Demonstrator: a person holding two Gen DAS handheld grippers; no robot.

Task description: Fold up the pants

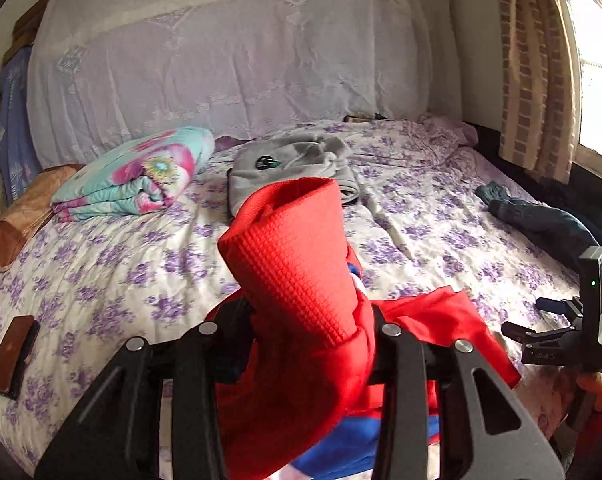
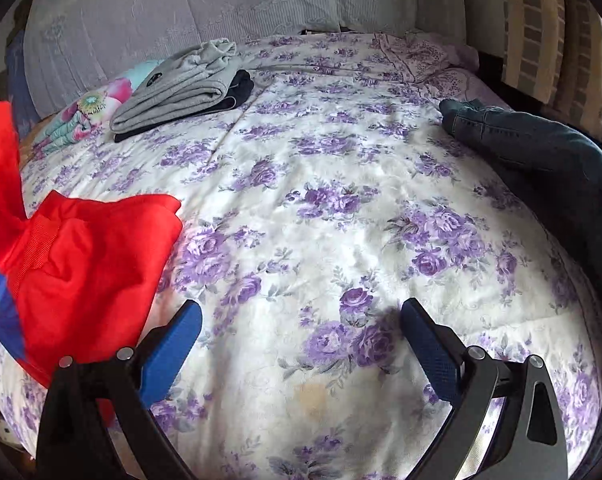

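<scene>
Left gripper (image 1: 305, 320) is clamped on the red pants (image 1: 297, 264) by the ribbed cuff, lifted over the bed (image 2: 341, 208). Right gripper (image 2: 301, 332) is spread wide, holding nothing. Fabric looks light, floppy and a bit slick, so I'd pinch it at the cuffs or waistband.
</scene>
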